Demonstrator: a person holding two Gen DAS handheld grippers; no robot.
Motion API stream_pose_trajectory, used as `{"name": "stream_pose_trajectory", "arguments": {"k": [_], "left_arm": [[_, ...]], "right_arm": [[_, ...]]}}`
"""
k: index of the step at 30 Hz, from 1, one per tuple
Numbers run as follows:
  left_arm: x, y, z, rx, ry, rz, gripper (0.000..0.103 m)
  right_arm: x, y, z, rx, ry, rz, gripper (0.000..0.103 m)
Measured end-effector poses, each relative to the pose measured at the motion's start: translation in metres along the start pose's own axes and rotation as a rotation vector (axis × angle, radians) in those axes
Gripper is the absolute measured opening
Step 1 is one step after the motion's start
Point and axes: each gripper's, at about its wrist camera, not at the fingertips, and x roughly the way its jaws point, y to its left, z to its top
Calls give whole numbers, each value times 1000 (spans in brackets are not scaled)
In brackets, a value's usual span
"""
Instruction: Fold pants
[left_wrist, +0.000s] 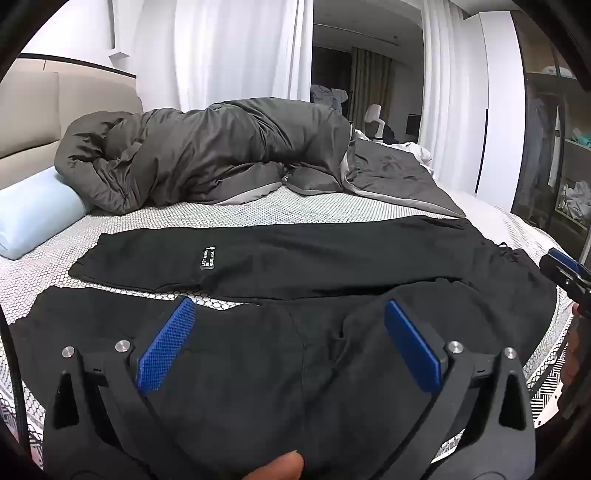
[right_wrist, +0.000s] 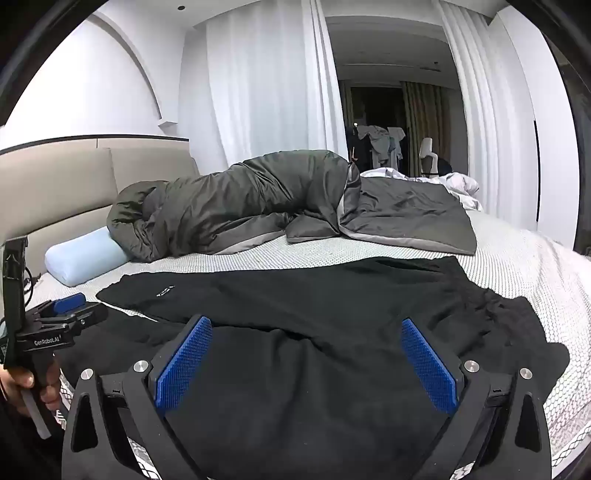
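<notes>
— Two grippers, both over the black pants (left_wrist: 295, 266). Start from the left: what lies off that end of the pants?

— A pale blue pillow (left_wrist: 33, 214) on the patterned mattress (left_wrist: 147, 229), beyond the leg hems. Behind the pants a grey duvet (left_wrist: 207, 162) is heaped up against the beige headboard (left_wrist: 74, 107).

— And the pants themselves?

— Spread flat across the mattress, legs running left and parted in a narrow V, waist to the right. A small label (left_wrist: 208, 257) sits on the far leg.

— How is the left gripper (left_wrist: 291, 317) held?

— Tilted somewhat downward over the near leg, its blue pads (left_wrist: 166, 350) spread wide, nothing clamped between them. In the right wrist view a hand (right_wrist: 26, 384) grips its handle from below.

— The right gripper (right_wrist: 306, 336)?

— Over the waist end of the pants, angled a little downward, jaws fully parted and empty; cloth lies beneath, not pinched. From the left wrist view only its tip shows at the pants' right edge.

— Farther right?

— White curtains (right_wrist: 491, 110) well behind the pants.
</notes>
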Motion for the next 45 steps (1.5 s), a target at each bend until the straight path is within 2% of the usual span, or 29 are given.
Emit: {"name": "stream_pose_trajectory", "arguments": {"k": [7,9,45], "left_arm": [[0,1,-1,-8,2,5,102],[0,1,-1,-6,3,7,102],[0,1,-3,-5,10,13,102]], "right_arm": [[3,-11,1,-10,-2,3,103],[-1,2,1,-38,-10,-10,103],[-5,4,0,-56,-14,-16,103]]}}
